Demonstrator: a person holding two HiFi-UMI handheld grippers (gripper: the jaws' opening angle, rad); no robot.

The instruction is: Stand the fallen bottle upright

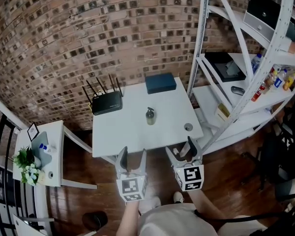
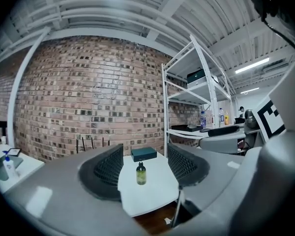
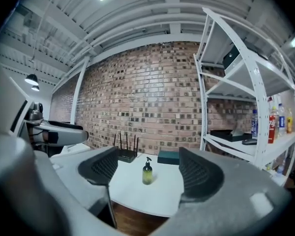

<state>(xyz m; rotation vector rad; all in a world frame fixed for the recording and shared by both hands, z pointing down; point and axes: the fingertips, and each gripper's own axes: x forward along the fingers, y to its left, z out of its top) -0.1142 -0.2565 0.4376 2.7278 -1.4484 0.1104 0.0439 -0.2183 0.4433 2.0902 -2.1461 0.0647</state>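
A small green pump bottle [image 1: 150, 116] stands upright near the middle of the white table [image 1: 118, 132]. It also shows between the jaws' lines of sight as the bottle [image 2: 141, 174] in the left gripper view and the bottle [image 3: 147, 171] in the right gripper view, well ahead of both. My left gripper [image 1: 132, 155] hangs off the table's near edge, jaws apart with nothing between them. The right gripper [image 1: 181, 150] is beside it at the near right corner, jaws wide and empty. Both point level toward the table; neither touches the bottle.
A black router [image 1: 107, 102] with antennas sits at the table's back left, a dark teal box [image 1: 161, 82] at the back. A small round cap [image 1: 188, 127] lies near the right edge. White shelving [image 1: 246, 82] stands at the right, a side table [image 1: 49, 151] with a plant at the left.
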